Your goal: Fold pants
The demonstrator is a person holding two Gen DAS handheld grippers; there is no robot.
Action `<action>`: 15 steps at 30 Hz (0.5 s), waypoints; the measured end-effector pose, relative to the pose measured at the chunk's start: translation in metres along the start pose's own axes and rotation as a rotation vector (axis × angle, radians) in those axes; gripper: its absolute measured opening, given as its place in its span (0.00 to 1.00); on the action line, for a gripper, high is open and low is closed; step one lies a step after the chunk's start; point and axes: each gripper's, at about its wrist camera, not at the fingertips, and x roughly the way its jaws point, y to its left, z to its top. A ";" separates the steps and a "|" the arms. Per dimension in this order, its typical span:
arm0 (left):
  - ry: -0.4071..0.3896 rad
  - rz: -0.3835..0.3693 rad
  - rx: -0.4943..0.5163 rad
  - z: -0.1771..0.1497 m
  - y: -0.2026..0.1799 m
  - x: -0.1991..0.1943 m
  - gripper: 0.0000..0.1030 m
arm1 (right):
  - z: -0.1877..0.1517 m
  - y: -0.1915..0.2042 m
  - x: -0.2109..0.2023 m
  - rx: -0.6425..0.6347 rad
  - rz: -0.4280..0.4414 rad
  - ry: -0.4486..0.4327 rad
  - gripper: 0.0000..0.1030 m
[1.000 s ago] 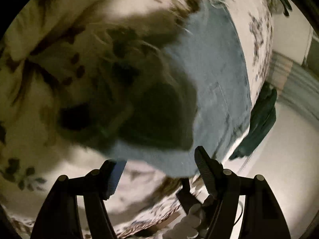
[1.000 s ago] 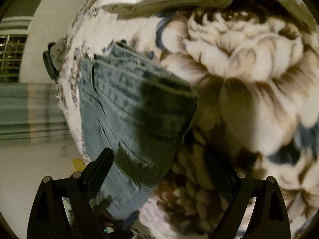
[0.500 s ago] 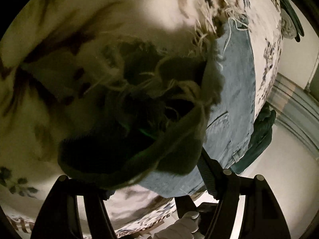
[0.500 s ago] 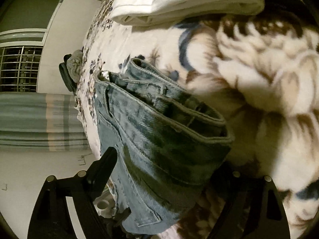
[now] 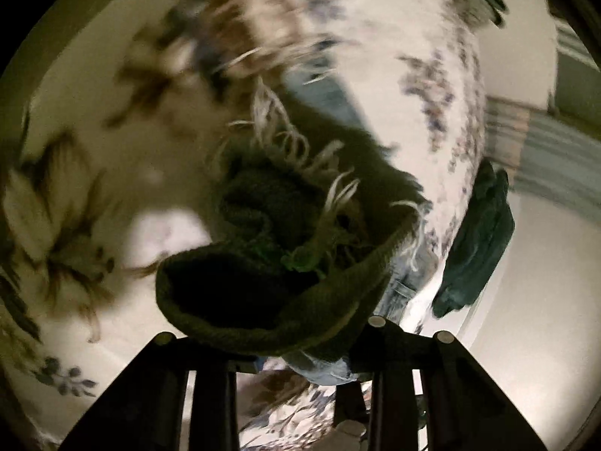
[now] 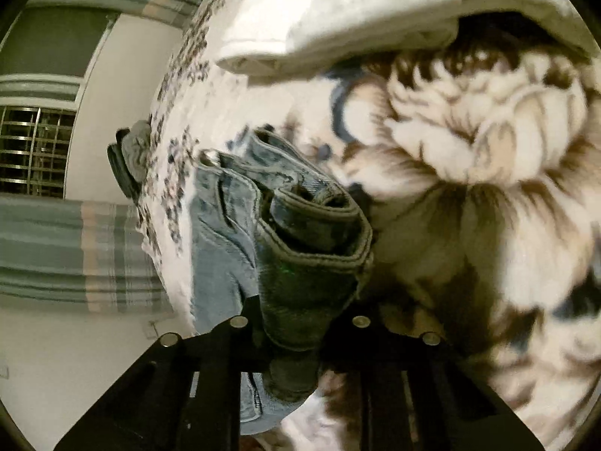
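Note:
The light blue jeans [image 6: 221, 240] lie on a floral blanket [image 6: 488, 195] on a bed. My right gripper [image 6: 296, 338] is shut on the folded waistband end of the jeans [image 6: 308, 263], which bunches up between its fingers. My left gripper [image 5: 300, 342] is shut on the frayed hem end of the jeans [image 5: 285, 263]; white threads hang from it, and the cloth droops over the jaws and hides the fingertips. More of the jeans [image 5: 326, 94] trail away behind, blurred.
A folded white cloth [image 6: 338, 18] lies at the far side of the blanket. A dark green garment [image 5: 477, 240] hangs off the bed edge. A grey-black object [image 6: 131, 158] sits at the bed edge. Floor and striped curtain lie beyond.
Both grippers went from open over the flat jeans to shut on them. The hem end and the waistband end are now lifted and bunched in the jaws.

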 end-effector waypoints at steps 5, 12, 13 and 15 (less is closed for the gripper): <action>0.012 0.033 0.164 0.008 -0.062 -0.028 0.24 | -0.002 0.029 -0.038 0.043 0.026 -0.049 0.15; 0.079 0.052 0.377 0.009 -0.172 -0.035 0.24 | 0.006 0.066 -0.112 0.126 0.039 -0.149 0.14; 0.102 0.049 0.401 0.006 -0.191 -0.030 0.24 | 0.014 0.072 -0.129 0.139 0.038 -0.181 0.14; 0.159 0.029 0.459 -0.005 -0.231 -0.013 0.24 | 0.027 0.078 -0.156 0.166 0.034 -0.242 0.14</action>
